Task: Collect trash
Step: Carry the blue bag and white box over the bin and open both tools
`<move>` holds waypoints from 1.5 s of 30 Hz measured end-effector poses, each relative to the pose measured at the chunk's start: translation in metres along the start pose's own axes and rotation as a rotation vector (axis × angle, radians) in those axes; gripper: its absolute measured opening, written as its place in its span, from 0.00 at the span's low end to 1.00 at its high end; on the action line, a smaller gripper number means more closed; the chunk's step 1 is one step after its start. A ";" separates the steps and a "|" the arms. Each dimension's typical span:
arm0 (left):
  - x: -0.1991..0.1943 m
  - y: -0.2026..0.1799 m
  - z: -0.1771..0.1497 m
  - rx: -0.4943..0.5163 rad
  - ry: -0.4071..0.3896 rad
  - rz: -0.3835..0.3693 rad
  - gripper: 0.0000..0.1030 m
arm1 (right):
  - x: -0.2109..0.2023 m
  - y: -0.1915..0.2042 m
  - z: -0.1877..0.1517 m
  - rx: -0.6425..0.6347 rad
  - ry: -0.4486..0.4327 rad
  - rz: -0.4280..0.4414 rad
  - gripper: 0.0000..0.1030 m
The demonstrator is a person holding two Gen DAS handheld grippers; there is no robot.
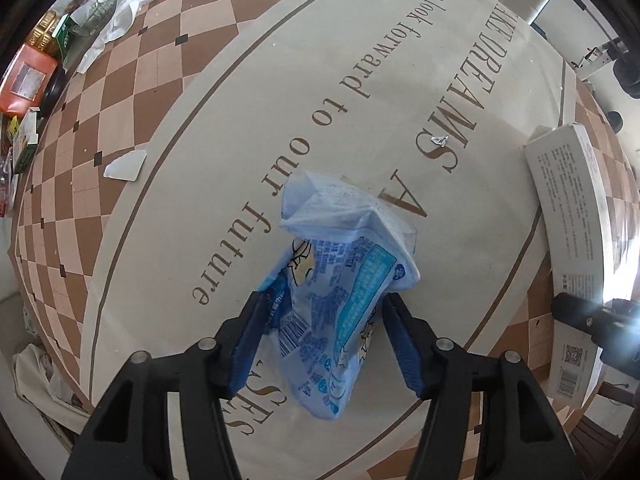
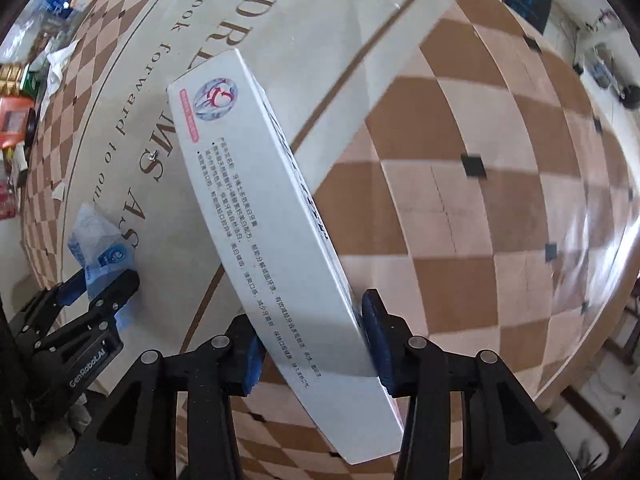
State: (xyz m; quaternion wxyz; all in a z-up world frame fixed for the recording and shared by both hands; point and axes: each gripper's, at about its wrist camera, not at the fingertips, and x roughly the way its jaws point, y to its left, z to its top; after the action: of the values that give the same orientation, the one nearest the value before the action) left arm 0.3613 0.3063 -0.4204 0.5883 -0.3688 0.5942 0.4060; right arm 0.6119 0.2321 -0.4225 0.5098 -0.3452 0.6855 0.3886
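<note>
My left gripper (image 1: pixel 324 312) is shut on a crumpled light-blue plastic wrapper (image 1: pixel 340 280) and holds it above the patterned floor. The wrapper also shows in the right wrist view (image 2: pixel 100 248) with the left gripper (image 2: pixel 96 284) around it. My right gripper (image 2: pixel 312 328) is shut on a long white toothpaste box (image 2: pixel 264 216) held tilted above the floor. The box appears at the right edge of the left wrist view (image 1: pixel 568 216). A torn white paper scrap (image 1: pixel 126 164) and a tiny foil scrap (image 1: pixel 439 140) lie on the floor.
A pile of trash lies at the far left: an orange packet (image 1: pixel 28 76), a green carton (image 1: pixel 64 36), a white plastic bag (image 1: pixel 116 20). A white cloth bag (image 1: pixel 40 372) sits at the lower left. The floor has beige lettering panel (image 1: pixel 360 60) and brown checks.
</note>
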 end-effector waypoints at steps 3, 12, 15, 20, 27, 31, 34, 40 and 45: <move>-0.004 -0.003 -0.002 0.007 -0.006 0.008 0.53 | 0.001 -0.008 -0.007 0.040 -0.017 -0.003 0.46; -0.013 -0.019 0.001 0.052 -0.004 -0.002 0.14 | 0.000 0.026 0.002 -0.047 -0.054 -0.121 0.54; -0.013 -0.017 0.004 0.042 -0.010 -0.001 0.08 | 0.002 0.033 0.003 -0.044 -0.051 -0.129 0.54; -0.016 -0.003 0.004 0.013 -0.028 -0.004 0.06 | 0.004 0.038 -0.002 -0.065 -0.069 -0.152 0.41; -0.044 0.001 -0.017 0.015 -0.073 -0.026 0.06 | -0.011 0.033 -0.014 -0.034 -0.110 -0.092 0.40; -0.069 0.017 -0.033 0.027 -0.114 -0.060 0.06 | -0.029 0.031 -0.033 0.001 -0.153 -0.022 0.40; -0.090 0.033 -0.042 0.011 -0.135 -0.115 0.06 | -0.042 0.032 -0.053 0.032 -0.184 0.024 0.40; -0.121 0.044 -0.068 -0.019 -0.162 -0.144 0.06 | -0.053 0.014 -0.092 0.118 -0.217 0.104 0.40; -0.126 0.040 -0.099 0.028 -0.192 -0.123 0.06 | -0.054 0.016 -0.133 0.144 -0.243 0.127 0.40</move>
State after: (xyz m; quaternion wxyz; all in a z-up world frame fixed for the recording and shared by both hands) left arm 0.2894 0.2270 -0.2944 0.6715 -0.3555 0.5170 0.3942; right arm 0.5535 0.1262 -0.3439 0.5866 -0.2145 0.6654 0.4089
